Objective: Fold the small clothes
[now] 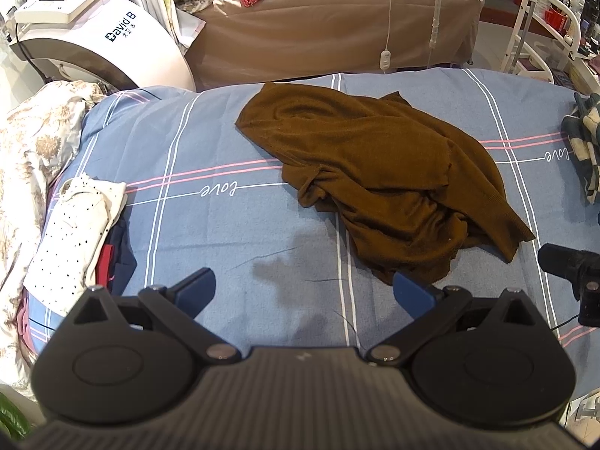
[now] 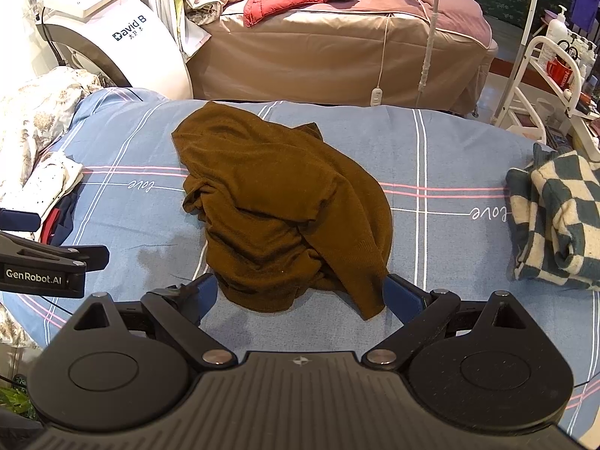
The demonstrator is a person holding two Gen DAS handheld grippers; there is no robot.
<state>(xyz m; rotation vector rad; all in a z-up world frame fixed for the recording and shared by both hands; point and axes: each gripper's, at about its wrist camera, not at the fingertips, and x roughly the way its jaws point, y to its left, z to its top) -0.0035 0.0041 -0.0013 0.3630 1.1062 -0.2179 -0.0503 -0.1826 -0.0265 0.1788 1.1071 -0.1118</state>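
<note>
A crumpled brown sweater (image 2: 277,202) lies mid-bed on the blue striped sheet (image 2: 450,150). The left gripper (image 1: 305,292) and right gripper (image 2: 300,292) hover with fingers spread wide and empty, the right gripper's just beside the sweater's near edge.
</note>
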